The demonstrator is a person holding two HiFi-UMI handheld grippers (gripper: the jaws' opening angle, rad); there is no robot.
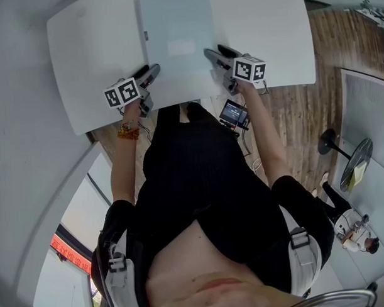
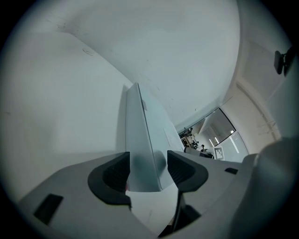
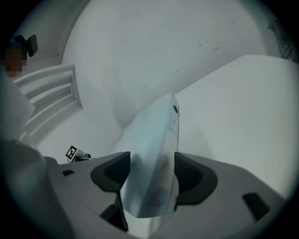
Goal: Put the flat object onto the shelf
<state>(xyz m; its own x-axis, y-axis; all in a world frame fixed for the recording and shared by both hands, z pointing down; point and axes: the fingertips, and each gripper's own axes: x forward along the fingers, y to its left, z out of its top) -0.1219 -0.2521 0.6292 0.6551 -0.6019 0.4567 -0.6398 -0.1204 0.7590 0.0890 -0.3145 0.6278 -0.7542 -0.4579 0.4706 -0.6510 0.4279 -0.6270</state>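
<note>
Pale-blue flat object (image 1: 176,49) | left gripper (image 1: 150,73), right gripper (image 1: 214,56) grasp it — pad contact only in gripper views

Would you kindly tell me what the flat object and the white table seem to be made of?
Flat object: probably thin plastic or coated board; pale grey-blue, smooth, faintly glossy. Table: likely laminate or painted board; matte white, no visible grain.

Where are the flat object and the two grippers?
flat object (image 1: 176,49): head view, middle of its face.
left gripper (image 1: 151,72): head view, midway between its fingertips.
right gripper (image 1: 213,53): head view, midway between its fingertips.
</note>
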